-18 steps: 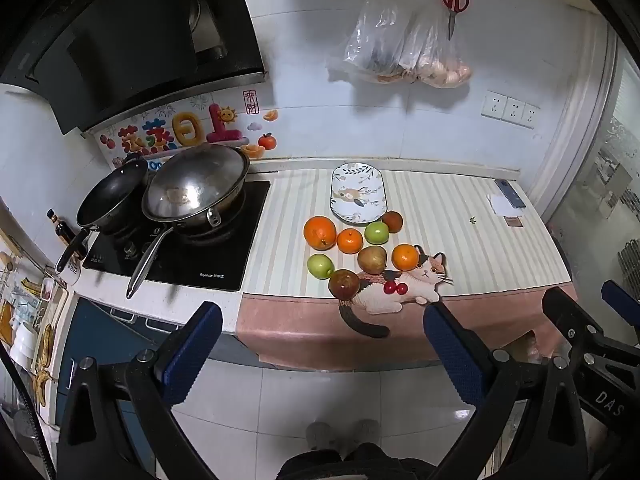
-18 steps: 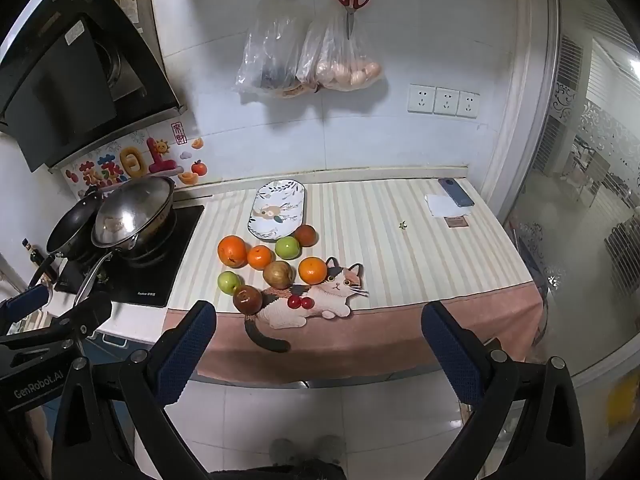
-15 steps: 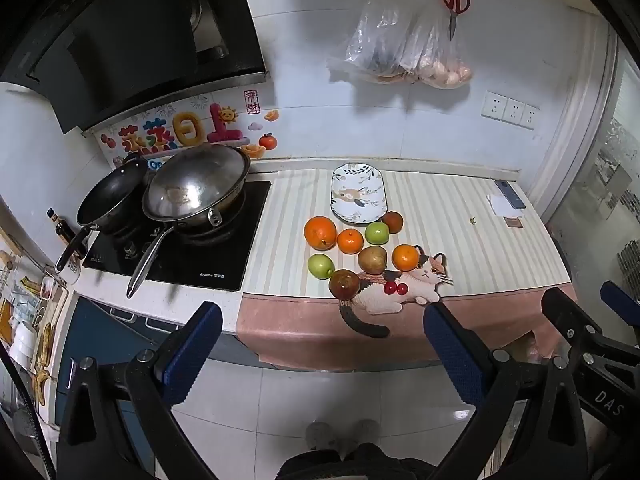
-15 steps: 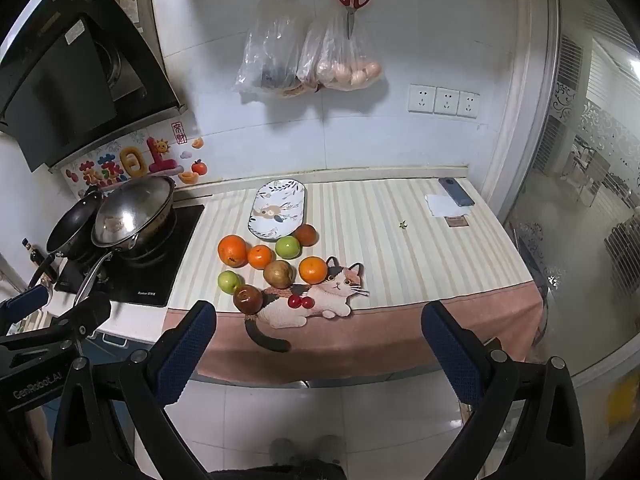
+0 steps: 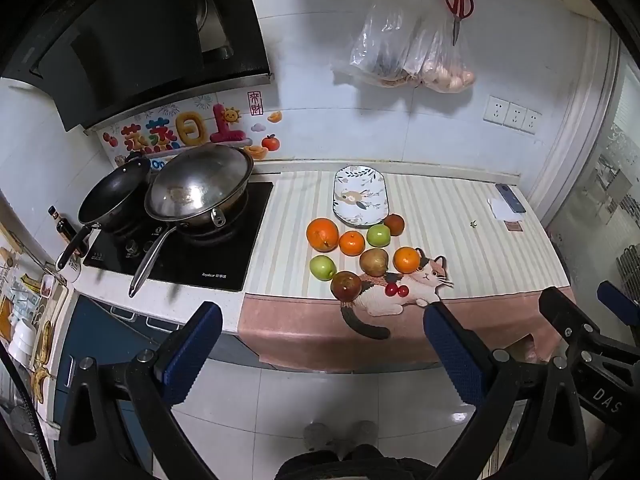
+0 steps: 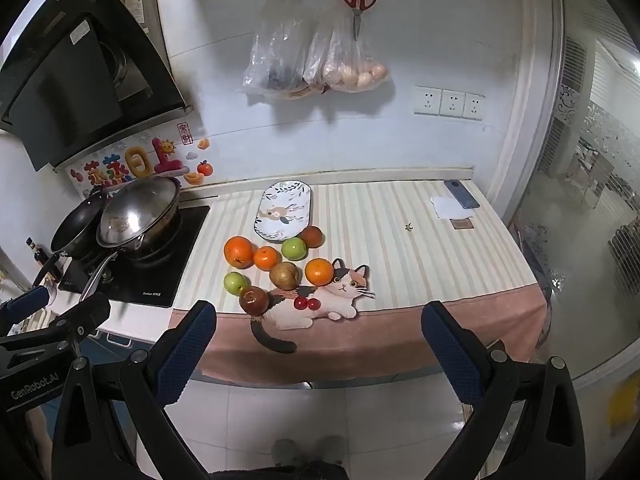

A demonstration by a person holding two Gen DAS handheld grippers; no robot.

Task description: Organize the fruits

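Observation:
Several fruits lie grouped on the striped counter mat: a large orange [image 5: 322, 234] [image 6: 238, 251], smaller oranges [image 5: 351, 243] [image 6: 319, 271], green apples [image 5: 322, 267] [image 6: 294, 248], a brown pear [image 5: 374, 261] [image 6: 284, 275], a dark red apple [image 5: 345, 285] [image 6: 254, 300] and two cherries [image 5: 396, 290] [image 6: 306, 303]. An oval patterned plate [image 5: 360, 195] [image 6: 283, 216] sits just behind them, empty. My left gripper [image 5: 322, 336] and right gripper [image 6: 318, 334] both hang open over the floor in front of the counter, well short of the fruit, holding nothing.
A hob with a steel wok [image 5: 199, 191] and a black pan [image 5: 113, 197] stands left of the fruit. A cat-shaped mat [image 5: 404, 290] lies at the counter's front edge. A phone [image 6: 461, 193] and papers rest far right. Bags [image 6: 316, 60] and scissors hang on the wall.

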